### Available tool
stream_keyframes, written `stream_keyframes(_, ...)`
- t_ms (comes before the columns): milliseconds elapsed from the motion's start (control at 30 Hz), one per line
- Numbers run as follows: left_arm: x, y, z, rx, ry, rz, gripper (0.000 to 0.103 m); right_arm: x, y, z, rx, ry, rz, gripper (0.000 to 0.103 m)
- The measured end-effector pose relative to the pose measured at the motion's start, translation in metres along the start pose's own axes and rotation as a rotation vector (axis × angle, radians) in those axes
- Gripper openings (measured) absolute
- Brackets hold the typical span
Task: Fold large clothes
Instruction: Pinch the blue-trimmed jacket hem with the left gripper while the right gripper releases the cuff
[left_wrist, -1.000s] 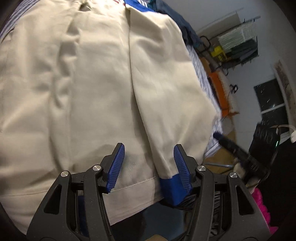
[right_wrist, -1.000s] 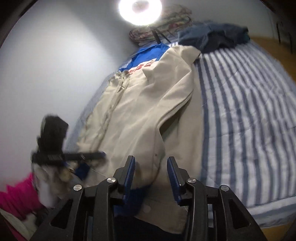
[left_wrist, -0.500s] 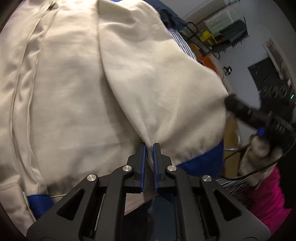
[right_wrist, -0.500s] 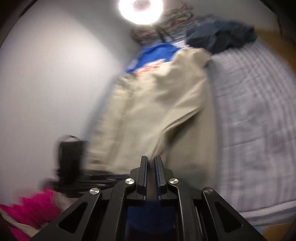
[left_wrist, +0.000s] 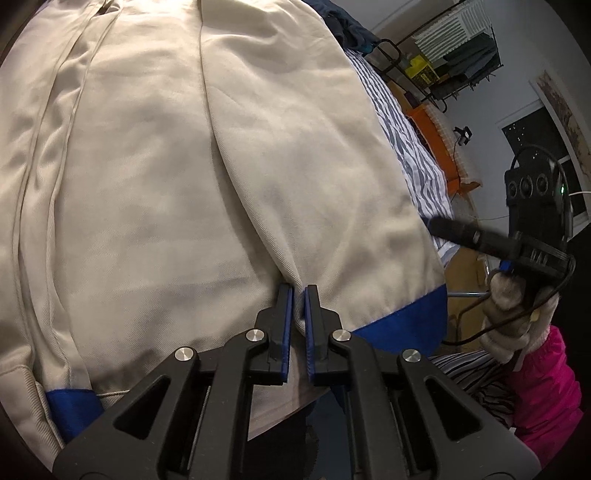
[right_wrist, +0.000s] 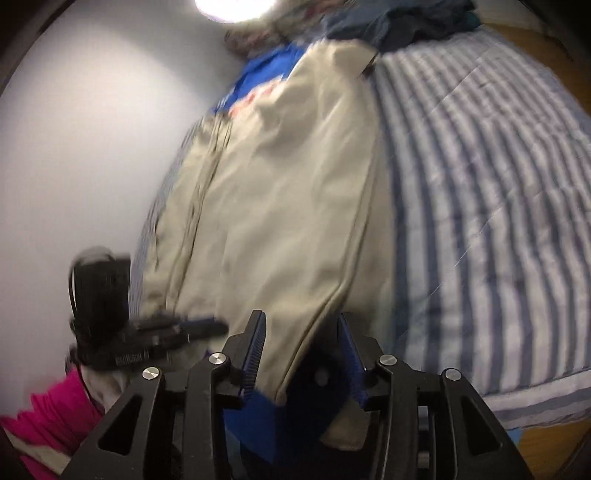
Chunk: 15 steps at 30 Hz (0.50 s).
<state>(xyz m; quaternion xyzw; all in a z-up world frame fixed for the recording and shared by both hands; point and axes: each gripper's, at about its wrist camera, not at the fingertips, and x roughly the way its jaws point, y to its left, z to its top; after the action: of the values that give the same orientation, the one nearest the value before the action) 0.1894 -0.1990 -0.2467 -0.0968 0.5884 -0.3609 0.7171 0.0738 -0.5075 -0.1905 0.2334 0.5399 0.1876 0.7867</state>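
1. My left tool (left_wrist: 298, 291): its two blue-padded fingers are pressed nearly together, pinching a fold of the beige jacket (left_wrist: 184, 166) near the blue cuff (left_wrist: 406, 321) of the sleeve lying across the body.
2. My right tool (right_wrist: 302, 334): its fingers stand spread apart, with the jacket's lower edge and its blue lining (right_wrist: 295, 402) passing between them; the cloth lies close to the left pad, but I cannot tell whether it touches.
3. The beige jacket is spread lengthwise on the bed (right_wrist: 498, 184), over a blue-and-white striped cover, beside the white wall (right_wrist: 92, 129). Its zip front (right_wrist: 207, 177) runs along the wall side.
4. The jacket's far end shows a blue panel with red lettering (right_wrist: 258, 92), blurred in the right wrist view.
5. A dark blue heap of clothes (right_wrist: 399, 22) lies at the head of the bed, just beyond the jacket.
6. In the left wrist view, my right tool (left_wrist: 443, 227) appears just past the jacket's edge, held by my gloved right hand (left_wrist: 513, 314) in a pink sleeve (left_wrist: 546, 387).
7. A laden clothes rack (left_wrist: 454, 48) stands in the room beyond the bed.
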Motion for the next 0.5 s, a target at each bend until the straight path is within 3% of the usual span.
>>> stream_keyframes(67, 0.004, 0.000, 0.000, 0.000, 0.000, 0.000, 0.004, 0.017, 0.013, -0.007, -0.050, 0.069, -0.012, 0.025)
stream_keyframes(100, 0.004, 0.001, 0.000, 0.002, 0.000, 0.002, 0.004, 0.023, 0.019, -0.008, -0.064, 0.087, 0.008, 0.010)
stream_keyframes(200, 0.003, 0.001, 0.001, 0.004, -0.002, 0.005, 0.004, 0.009, 0.021, -0.003, 0.060, 0.011, 0.275, 0.003)
stream_keyframes(233, 0.003, 0.000, 0.000, 0.004, -0.003, 0.005, 0.004, -0.001, 0.020, -0.001, 0.082, -0.031, 0.337, 0.002)
stream_keyframes(267, 0.002, -0.001, 0.000, 0.001, -0.006, -0.002, 0.004, -0.007, 0.018, 0.002, 0.083, -0.053, 0.340, 0.002)
stream_keyframes(333, 0.002, -0.002, -0.001, 0.007, -0.009, 0.005, 0.004, -0.015, 0.003, 0.002, 0.110, -0.068, 0.280, 0.002)
stream_keyframes(400, 0.003, -0.002, -0.002, 0.010, -0.009, 0.008, 0.004, -0.006, -0.022, -0.006, 0.208, -0.017, 0.194, 0.002)
stream_keyframes(500, 0.004, -0.002, -0.002, 0.009, -0.004, 0.004, 0.004, 0.012, -0.028, -0.016, 0.148, 0.089, -0.035, 0.000)
